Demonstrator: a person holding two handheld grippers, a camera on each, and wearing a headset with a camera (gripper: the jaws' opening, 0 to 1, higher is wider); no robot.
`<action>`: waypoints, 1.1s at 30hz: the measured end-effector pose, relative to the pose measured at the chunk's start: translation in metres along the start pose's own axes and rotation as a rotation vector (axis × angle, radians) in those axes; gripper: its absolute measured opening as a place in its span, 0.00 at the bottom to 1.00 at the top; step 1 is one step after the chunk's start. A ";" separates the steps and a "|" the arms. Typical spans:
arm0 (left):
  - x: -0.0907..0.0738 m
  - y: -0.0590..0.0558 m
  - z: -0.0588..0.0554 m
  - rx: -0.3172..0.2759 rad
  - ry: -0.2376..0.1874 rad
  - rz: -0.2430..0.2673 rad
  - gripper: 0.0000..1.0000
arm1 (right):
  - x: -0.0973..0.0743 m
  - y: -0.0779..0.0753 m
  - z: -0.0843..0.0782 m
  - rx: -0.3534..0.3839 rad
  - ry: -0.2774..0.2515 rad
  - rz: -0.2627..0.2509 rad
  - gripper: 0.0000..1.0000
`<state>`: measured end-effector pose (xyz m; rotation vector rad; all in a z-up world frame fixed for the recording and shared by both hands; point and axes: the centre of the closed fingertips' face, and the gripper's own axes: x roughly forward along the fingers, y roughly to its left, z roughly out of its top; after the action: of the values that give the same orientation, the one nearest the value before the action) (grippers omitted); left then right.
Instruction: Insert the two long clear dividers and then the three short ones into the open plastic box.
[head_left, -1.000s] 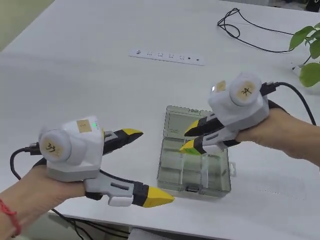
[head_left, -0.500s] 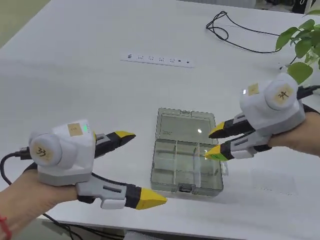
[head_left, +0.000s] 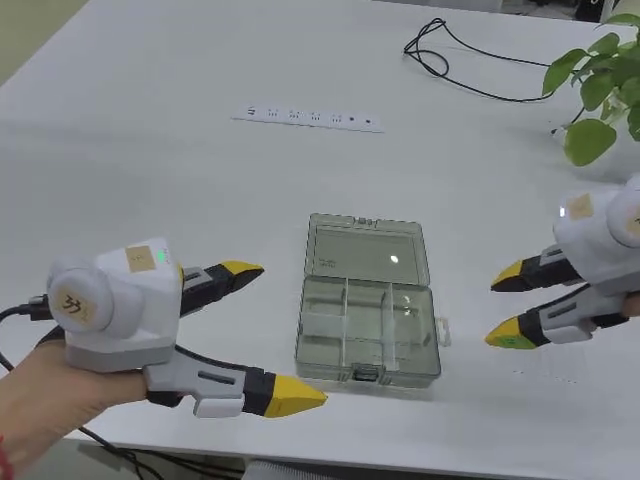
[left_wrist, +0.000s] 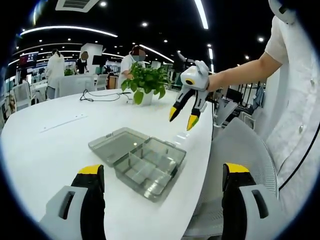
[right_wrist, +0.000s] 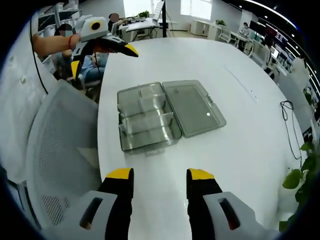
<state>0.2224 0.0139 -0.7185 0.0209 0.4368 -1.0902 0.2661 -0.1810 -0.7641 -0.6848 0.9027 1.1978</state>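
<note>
Plastic box (head_left: 400, 374) lies open on the white table (head_left: 150, 180), its tray toward the person and its lid (head_left: 368, 250) folded flat on the far side. The tray's longer side runs left to right across the person. Clear dividers (head_left: 372, 318) stand inside it and cut it into compartments. Their exact count is hard to read through the clear plastic, but the grid looks complete, and no loose divider lies beside the box.

Left of the box and toward its near corner hovers the left gripper (head_left: 278, 333), jaws spread wide with nothing between them. In its own view the box sits straight ahead, between the two jaws. Right of the box, off the tray's short end, hangs the right gripper (head_left: 502, 310), jaws parted and also empty, tips aimed at the box. Neither touches it. The left one looks slightly nearer, its lower tip close to the front left corner.

Beyond the lid lies a power strip (head_left: 305, 116). Farther off, to the right of the box, are a black cable (head_left: 450, 65) and a plant (head_left: 600, 90).

By my reading the inserting is finished.
</note>
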 end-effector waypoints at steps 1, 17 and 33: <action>0.000 0.000 0.000 0.001 0.000 0.001 1.00 | 0.001 -0.001 -0.005 -0.009 0.012 -0.001 0.44; -0.001 0.004 -0.003 -0.012 0.006 0.010 1.00 | 0.028 -0.012 -0.070 -0.132 0.186 0.040 0.48; -0.004 0.009 -0.002 -0.022 0.000 0.024 1.00 | 0.044 -0.016 -0.094 -0.219 0.283 0.063 0.42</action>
<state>0.2280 0.0217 -0.7209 0.0065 0.4480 -1.0620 0.2658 -0.2427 -0.8489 -1.0273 1.0422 1.2877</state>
